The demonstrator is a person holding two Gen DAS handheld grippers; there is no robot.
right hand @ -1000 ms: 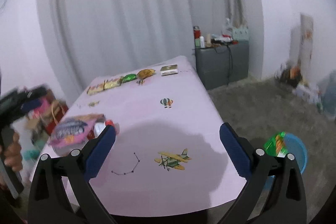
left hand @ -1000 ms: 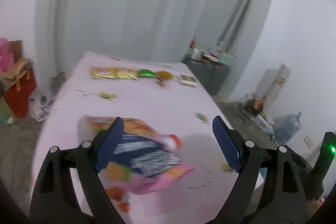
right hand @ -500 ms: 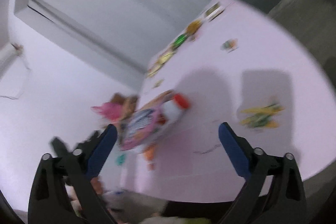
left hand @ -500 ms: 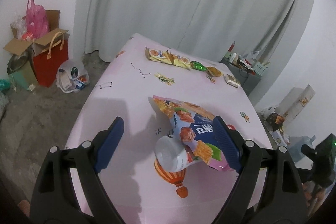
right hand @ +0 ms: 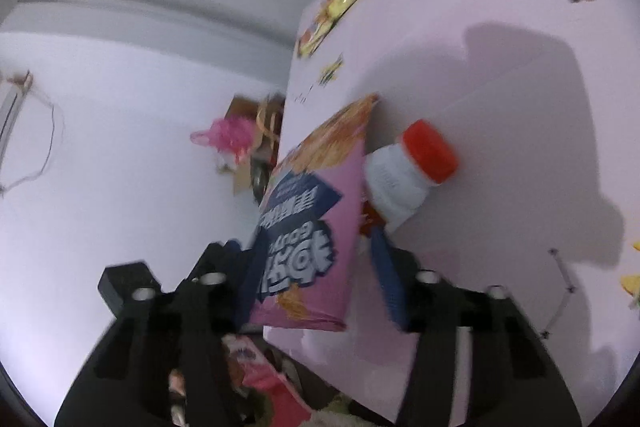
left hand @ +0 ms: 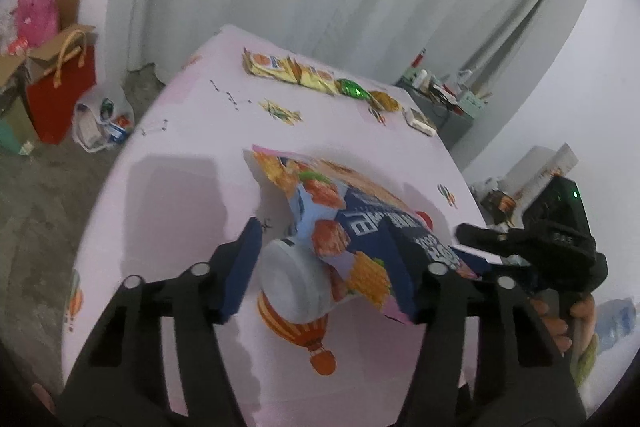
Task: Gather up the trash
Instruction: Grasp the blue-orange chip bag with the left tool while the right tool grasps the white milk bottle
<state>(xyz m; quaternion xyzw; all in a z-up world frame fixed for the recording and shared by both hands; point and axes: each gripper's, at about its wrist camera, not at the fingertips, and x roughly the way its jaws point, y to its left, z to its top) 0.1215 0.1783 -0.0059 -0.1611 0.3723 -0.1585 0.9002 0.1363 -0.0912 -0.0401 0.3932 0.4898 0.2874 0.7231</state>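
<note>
A white bottle (left hand: 292, 287) with a red cap (right hand: 430, 155) lies on the pink table (left hand: 192, 167), and a pink-and-navy snack bag (left hand: 360, 223) leans over it. My left gripper (left hand: 332, 239) straddles both. Its jaws are closing: one pad rests against the bottle's base and the other sits against the bag's side. My right gripper (right hand: 316, 239) comes in from the opposite end, rolled over, with its jaws closing around the end of the snack bag (right hand: 308, 227). A sliver of gap still shows at one pad. From the left wrist, the right gripper (left hand: 468, 251) is seen held by a hand.
Yellow wrappers (left hand: 288, 71), a green wrapper (left hand: 352, 89) and a small box (left hand: 418, 119) lie along the table's far end. On the floor to the left are a red bag (left hand: 60, 95) and a plastic bag (left hand: 100, 123). A grey cabinet (left hand: 448, 107) stands behind the table.
My left jaws have narrowed onto the bottle and bag as the gripper came lower and closer. The right gripper swung across, rolled, and narrowed around the bag's end.
</note>
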